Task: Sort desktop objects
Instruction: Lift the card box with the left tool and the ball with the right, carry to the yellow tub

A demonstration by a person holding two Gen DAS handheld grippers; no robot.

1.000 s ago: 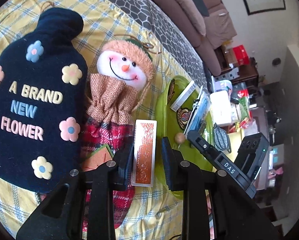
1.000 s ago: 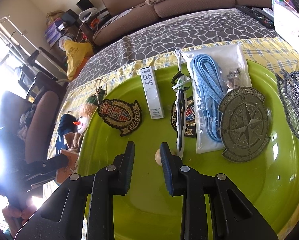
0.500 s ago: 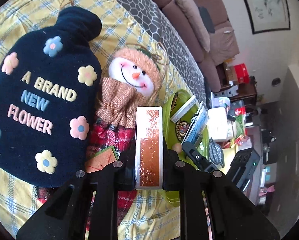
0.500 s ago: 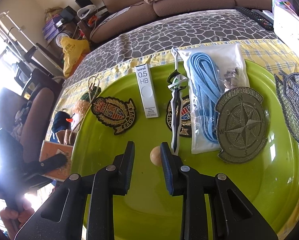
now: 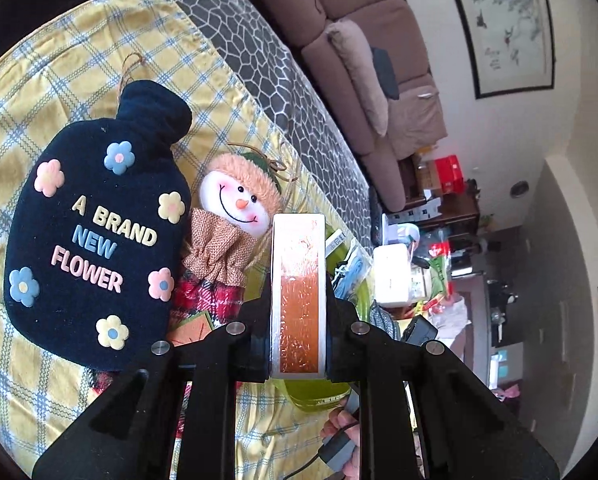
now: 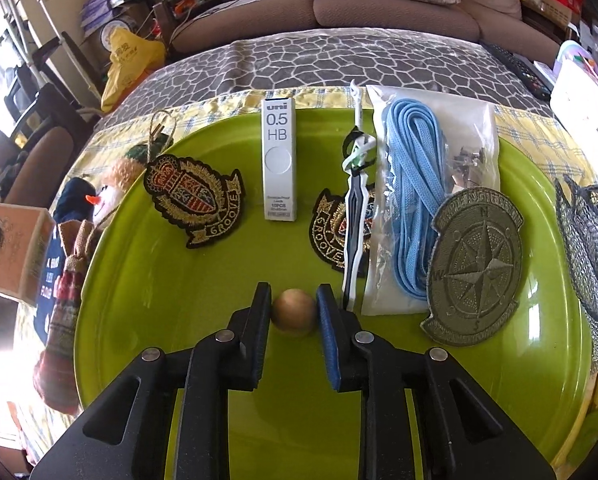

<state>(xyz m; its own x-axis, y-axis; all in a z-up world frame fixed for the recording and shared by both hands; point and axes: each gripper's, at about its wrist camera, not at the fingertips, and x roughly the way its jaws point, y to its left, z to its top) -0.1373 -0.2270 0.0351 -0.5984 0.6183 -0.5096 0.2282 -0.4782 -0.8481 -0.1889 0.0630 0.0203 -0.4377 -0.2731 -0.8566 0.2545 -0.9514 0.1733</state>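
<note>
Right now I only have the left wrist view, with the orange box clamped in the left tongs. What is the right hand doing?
Observer: The right tongs have just closed on a small wooden ball.
Operator: Where is that ball?
Observer: Low over the green tray, near its front. I cannot tell whether it is lifted.
Operator: What is closest to it?
Observer: A toy sword, its tip just right of the ball.
Operator: Anything else there?
Observer: Two crest patches, a lead case, bagged blue lace and a compass patch.
</note>
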